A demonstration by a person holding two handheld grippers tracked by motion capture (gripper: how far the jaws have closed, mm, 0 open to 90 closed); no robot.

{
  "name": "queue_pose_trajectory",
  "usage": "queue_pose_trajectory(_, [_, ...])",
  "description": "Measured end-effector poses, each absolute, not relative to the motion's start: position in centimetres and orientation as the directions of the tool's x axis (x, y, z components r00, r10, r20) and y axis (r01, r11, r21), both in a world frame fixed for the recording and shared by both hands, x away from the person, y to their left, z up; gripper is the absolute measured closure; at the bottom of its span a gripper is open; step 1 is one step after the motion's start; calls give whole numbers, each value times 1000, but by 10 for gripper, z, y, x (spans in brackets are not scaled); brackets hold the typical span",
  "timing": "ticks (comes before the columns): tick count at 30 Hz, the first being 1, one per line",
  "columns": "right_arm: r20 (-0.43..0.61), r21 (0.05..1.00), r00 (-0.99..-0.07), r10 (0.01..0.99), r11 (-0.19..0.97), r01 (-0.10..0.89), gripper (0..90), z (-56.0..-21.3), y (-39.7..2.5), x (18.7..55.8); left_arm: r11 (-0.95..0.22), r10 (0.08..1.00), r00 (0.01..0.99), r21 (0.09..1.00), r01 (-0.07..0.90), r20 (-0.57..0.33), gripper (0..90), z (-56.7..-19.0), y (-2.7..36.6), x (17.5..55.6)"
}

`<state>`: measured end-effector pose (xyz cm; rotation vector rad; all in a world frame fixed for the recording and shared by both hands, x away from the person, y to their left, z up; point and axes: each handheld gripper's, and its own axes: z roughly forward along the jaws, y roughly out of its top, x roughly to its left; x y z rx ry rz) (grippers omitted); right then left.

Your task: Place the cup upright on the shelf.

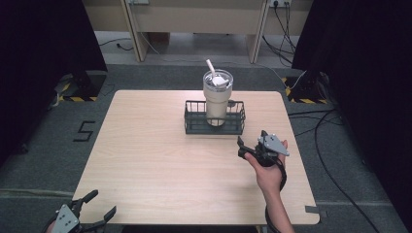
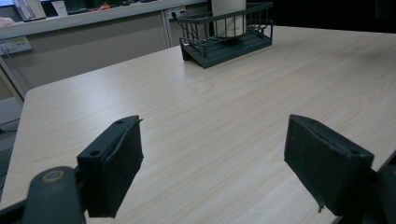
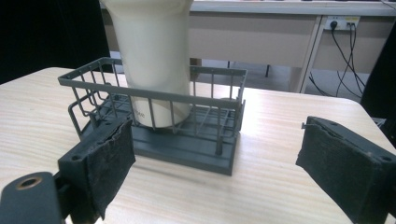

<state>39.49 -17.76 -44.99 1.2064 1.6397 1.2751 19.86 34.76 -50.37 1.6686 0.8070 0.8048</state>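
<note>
Cream tumbler (image 1: 217, 99) upright in wire basket (image 1: 214, 125) at desk (image 1: 160, 165) 12 o'clock, right gripper (image 1: 252, 140) jaws wide, basket wall between, left gripper (image 1: 99, 206) at 7 o'clock, jaws wide.

A tall cream tumbler (image 1: 216, 99) stands upright inside a dark grey wire basket (image 1: 214, 127) near the far middle of the desk, its lower half behind the basket's bars and its wider upper part rising well above the rim. The tumbler carries a lid with a pale straw (image 1: 210, 66) that leans toward the far left. The basket is a low, rectangular rack with thin upright bars and a slatted floor, sitting flat on the desk, and the tumbler sits toward the middle of it, filling most of its depth.
</note>
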Motion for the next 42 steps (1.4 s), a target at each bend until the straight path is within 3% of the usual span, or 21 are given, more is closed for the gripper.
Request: queue_pose_trajectory(42, [-16,963,-198,980,68,262,112,-475,-238,329,-213,831,543,971,111,120,187,-503,347,198])
